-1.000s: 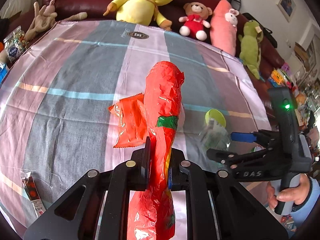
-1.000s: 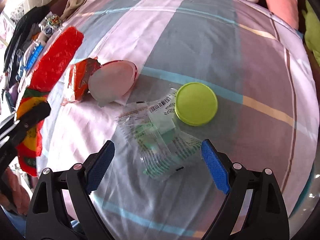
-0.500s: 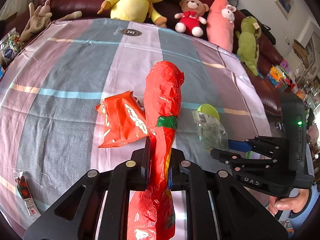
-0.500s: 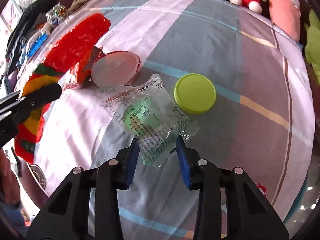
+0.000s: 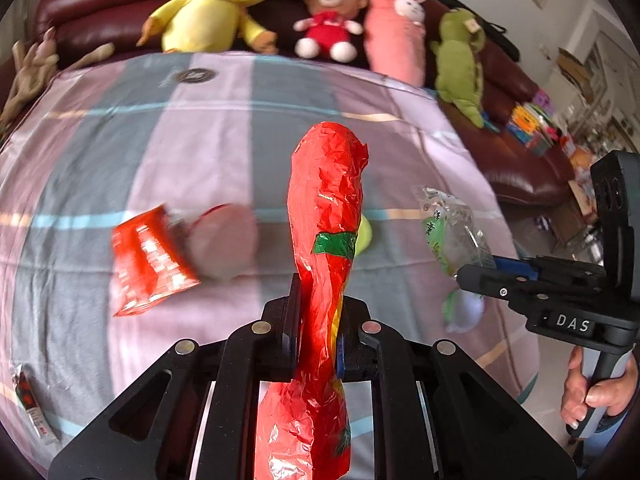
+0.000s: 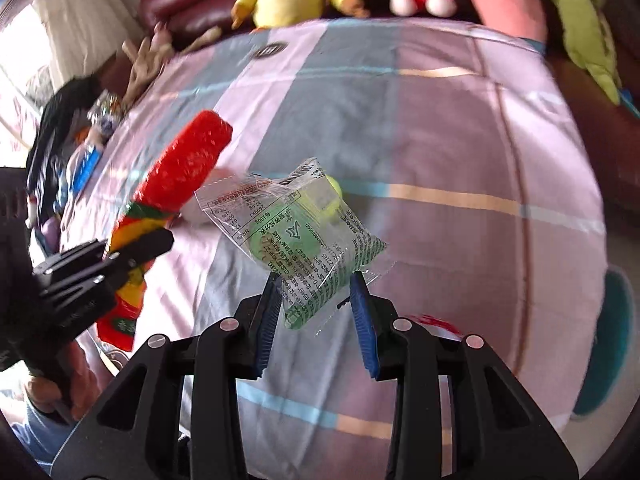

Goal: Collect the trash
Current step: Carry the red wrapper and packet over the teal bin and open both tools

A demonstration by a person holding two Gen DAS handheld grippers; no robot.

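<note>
The left gripper [image 5: 318,332] is clamped on a long red bag [image 5: 326,208], its jaws nearly together with only the crumpled plastic between them. The bag stands up past the fingertips and tilts away over the striped cloth [image 5: 208,140]; its lower end runs back under the gripper and is cut off by the frame edge.

The right gripper [image 6: 316,312] is closed on a clear wrapper with green print [image 6: 304,236]. Its blue pads [image 6: 362,316] pinch the wrapper's near end, and the rest fans out ahead of the fingers, lifted clear of the cloth. From the left wrist view the same wrapper [image 5: 452,232] pokes up from the right gripper's tip, off to the right of the red bag and apart from it. A hand [image 5: 596,396] grips that tool's handle at the lower right.

On the cloth lie an orange packet [image 5: 148,264] and, touching its right edge, a pale round lid [image 5: 226,244] — both smeared by motion blur, so their print cannot be read. A yellow-green lid [image 5: 365,234] is mostly hidden behind the red bag; in the right wrist view only a sliver of it [image 6: 334,196] shows past the wrapper. A small sachet [image 5: 32,408] lies at the lower left, near the cloth's edge. Plush toys — among them a yellow duck [image 5: 212,8] — line the sofa behind.
</note>
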